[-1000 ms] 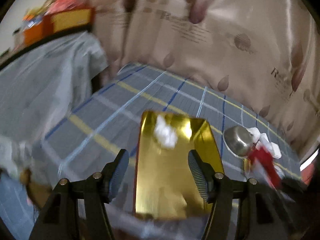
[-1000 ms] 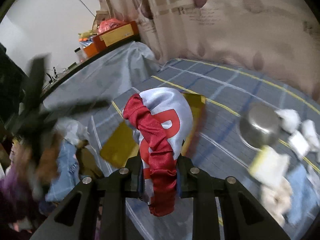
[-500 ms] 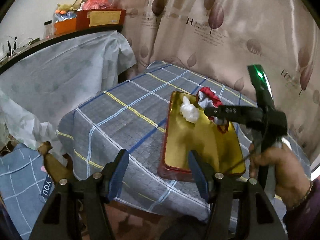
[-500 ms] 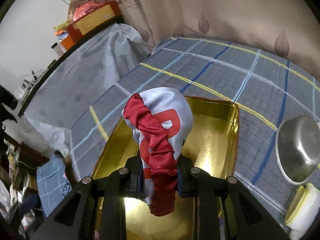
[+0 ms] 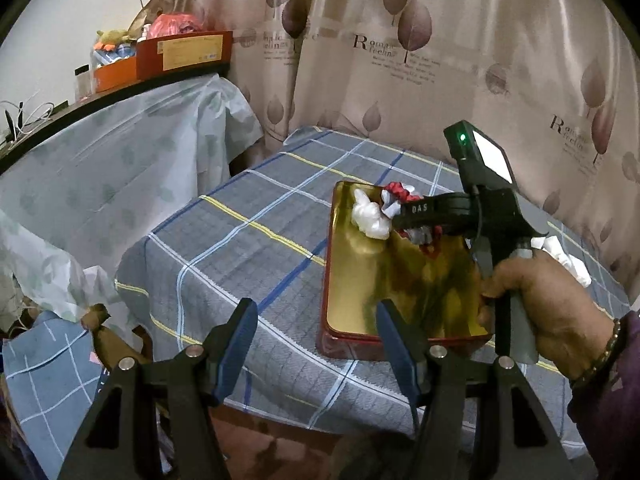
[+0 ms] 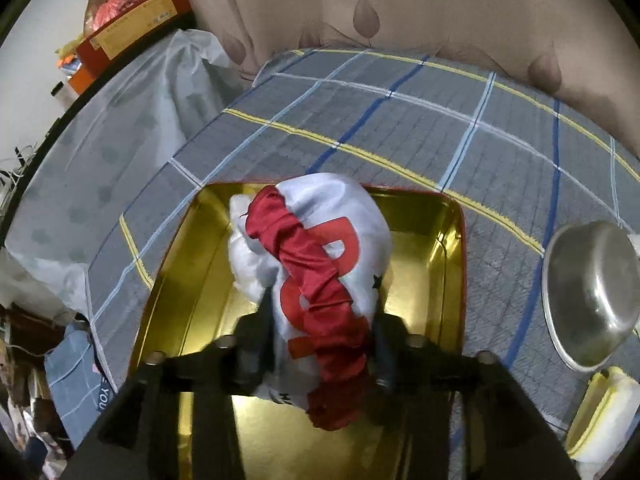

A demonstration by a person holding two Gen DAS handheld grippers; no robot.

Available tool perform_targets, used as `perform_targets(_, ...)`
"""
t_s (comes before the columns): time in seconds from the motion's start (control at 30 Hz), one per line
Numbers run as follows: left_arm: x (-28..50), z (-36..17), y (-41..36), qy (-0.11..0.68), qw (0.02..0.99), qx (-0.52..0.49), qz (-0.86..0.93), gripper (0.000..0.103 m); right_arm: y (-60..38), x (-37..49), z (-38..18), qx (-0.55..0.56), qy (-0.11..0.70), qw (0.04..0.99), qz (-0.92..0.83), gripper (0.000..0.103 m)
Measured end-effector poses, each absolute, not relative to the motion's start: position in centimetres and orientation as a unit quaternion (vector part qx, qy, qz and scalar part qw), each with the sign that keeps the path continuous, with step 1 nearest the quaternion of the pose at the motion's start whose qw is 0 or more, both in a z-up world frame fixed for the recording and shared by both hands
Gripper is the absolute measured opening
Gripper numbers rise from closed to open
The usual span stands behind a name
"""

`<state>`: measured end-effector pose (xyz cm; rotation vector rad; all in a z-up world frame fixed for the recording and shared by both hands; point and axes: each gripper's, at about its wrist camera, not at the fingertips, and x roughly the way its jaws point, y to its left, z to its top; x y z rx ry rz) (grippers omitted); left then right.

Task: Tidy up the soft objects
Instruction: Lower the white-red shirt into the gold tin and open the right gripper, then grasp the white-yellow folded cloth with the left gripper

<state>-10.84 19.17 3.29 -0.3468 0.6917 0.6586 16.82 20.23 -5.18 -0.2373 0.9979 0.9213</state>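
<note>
A gold tin tray with a red rim (image 5: 360, 292) (image 6: 432, 216) lies on the checked tablecloth. My right gripper (image 6: 320, 328) is shut on a red and white satin cloth (image 6: 320, 264) and holds it over the tray's far end; it also shows in the left wrist view (image 5: 404, 210). A crumpled white soft item (image 5: 370, 216) lies in the tray's far left corner, against the cloth (image 6: 240, 240). My left gripper (image 5: 316, 340) is open and empty, back at the table's near edge in front of the tray.
A steel bowl (image 6: 592, 296) sits right of the tray, with a yellow-edged sponge (image 6: 600, 416) near it. White items (image 5: 568, 256) lie far right. A covered shelf with boxes (image 5: 180, 56) stands left. Curtains hang behind. Clutter lies on the floor (image 5: 48, 344).
My right gripper has carried the cloth forward over the tray and lowered it toward the far end. My left gripper has pulled back from the tray to the table's near edge.
</note>
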Motion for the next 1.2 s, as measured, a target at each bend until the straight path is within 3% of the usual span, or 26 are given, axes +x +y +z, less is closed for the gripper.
perform_targets(0.13,-10.9,3.3,19.1,0.327,0.874,-0.158,0.322,0.063,19.7,16.4,-4.3,-0.105,0.434,0.788,0.424,0.068)
perform_targets(0.4,-10.6,3.2,18.4,0.330,0.874,-0.141,0.329,0.063,14.7,13.1,-0.8,-0.051,0.328,0.826,0.456,0.074)
perform_targets(0.63,-9.9,2.9,16.4,0.337,0.886,-0.104,0.302,0.063,3.5,8.1,-1.0,-0.046,0.267,0.851,0.449,0.080)
perform_targets(0.93,-7.9,2.9,10.0,0.346,0.915,-0.013,0.204,0.063,-16.0,10.1,-4.4,-0.076,0.283,0.921,0.255,0.085)
perform_targets(1.2,-2.4,3.3,4.5,0.361,0.930,0.047,0.050,0.063,-25.8,15.0,-9.0,-0.071,0.324,0.932,0.143,0.085)
